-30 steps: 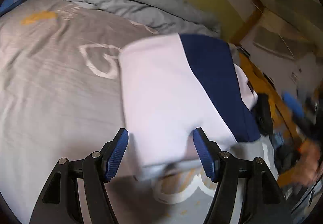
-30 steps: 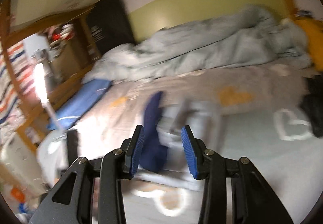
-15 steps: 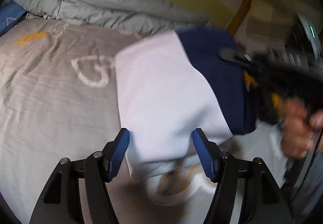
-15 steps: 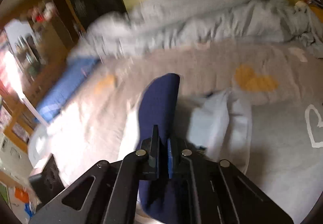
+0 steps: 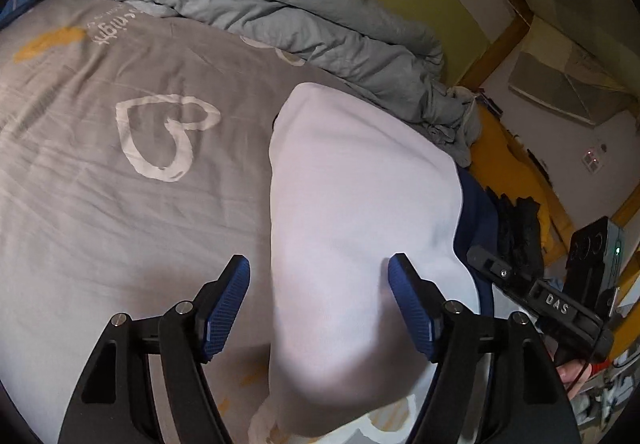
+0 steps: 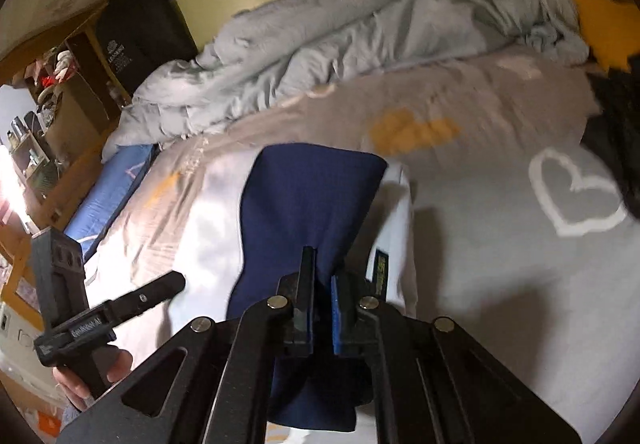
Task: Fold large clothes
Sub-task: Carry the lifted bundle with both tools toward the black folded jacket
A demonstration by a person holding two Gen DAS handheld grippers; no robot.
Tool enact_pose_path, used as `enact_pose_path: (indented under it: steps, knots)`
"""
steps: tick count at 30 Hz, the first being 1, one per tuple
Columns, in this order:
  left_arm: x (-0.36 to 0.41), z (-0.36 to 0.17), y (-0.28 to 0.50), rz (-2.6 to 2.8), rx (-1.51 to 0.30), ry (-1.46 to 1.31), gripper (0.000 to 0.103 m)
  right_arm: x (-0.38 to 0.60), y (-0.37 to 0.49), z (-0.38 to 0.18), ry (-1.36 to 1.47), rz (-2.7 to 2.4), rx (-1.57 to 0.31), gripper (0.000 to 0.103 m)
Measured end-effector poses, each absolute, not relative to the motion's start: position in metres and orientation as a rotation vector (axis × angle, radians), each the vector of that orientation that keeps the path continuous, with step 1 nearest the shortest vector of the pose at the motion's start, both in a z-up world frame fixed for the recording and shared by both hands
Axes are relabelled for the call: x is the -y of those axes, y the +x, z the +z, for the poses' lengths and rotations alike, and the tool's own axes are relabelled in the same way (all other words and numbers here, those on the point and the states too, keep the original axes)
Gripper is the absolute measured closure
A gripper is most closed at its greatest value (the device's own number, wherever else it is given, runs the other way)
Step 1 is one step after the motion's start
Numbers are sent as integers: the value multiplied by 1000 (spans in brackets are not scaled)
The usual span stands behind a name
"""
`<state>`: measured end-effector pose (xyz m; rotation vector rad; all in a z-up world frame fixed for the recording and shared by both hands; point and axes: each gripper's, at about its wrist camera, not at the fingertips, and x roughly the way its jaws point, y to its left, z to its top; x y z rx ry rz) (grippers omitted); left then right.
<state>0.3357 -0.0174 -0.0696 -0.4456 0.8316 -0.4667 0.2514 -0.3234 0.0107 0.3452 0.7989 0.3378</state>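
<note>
A large white garment [image 5: 352, 184] with a navy panel [image 6: 308, 196] lies on the grey bed sheet [image 5: 120, 224]. In the left wrist view its white side faces up and only a navy strip [image 5: 476, 212] shows at its right edge. My left gripper [image 5: 320, 304] is low over the near end with its jaws opening. The white cloth lies between the fingers, and the left pad [image 5: 228, 304] stands clear of it. My right gripper [image 6: 320, 284] is shut on the navy panel's near edge, which bunches up between the pads.
A crumpled grey duvet [image 5: 260, 4] runs along the far side against the green wall. A black pile of cloth [image 5: 520, 228] and yellow bedding [image 6: 600, 16] lie at one end. A blue mat [image 6: 108, 196] and wooden shelves [image 6: 52, 112] flank the other.
The right gripper's jaws closed on the navy panel and it came down toward the bed. In the left wrist view the white cloth now covers most of the navy. The left jaws stand wider.
</note>
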Motion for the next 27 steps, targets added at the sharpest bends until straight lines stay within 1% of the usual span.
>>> enact_pose_path:
  steps: [2,3,4,7,9,11,12,13,15,19,22,23,24,27]
  knots:
    - [21,-73,337,-437,-837,-404,27,329,249,6,360,357,-773,86]
    - [21,-76,339,-425,-841,-393,27,329,249,6,352,349,-768,71]
    - [20,-78,342,-420,-844,-394,27,329,248,8,335,328,-767,53]
    - [17,-81,344,-421,-851,-427,27,323,251,12,294,330,-767,40]
    - [18,-81,344,-416,-845,-424,27,319,259,6,313,368,-820,33]
    - [19,-80,344,-419,-840,-419,27,322,266,-4,368,395,-859,29]
    - [19,-80,344,-424,-839,-421,27,326,268,-7,395,390,-866,23]
    - [20,-80,344,-428,-839,-424,27,330,270,-11,413,379,-875,15]
    - [20,-79,344,-440,-842,-428,27,338,272,-20,447,351,-900,7]
    - [22,-76,343,-444,-832,-412,27,344,273,-30,521,390,-918,7]
    - [24,-76,343,-451,-836,-429,26,351,282,-54,691,508,-949,7]
    - [23,-78,345,-453,-848,-450,23,354,285,-67,773,546,-961,7]
    - [21,-81,348,-454,-865,-476,18,355,285,-71,793,558,-946,7]
    - [17,-91,357,-475,-913,-559,10,348,283,-68,759,566,-915,7]
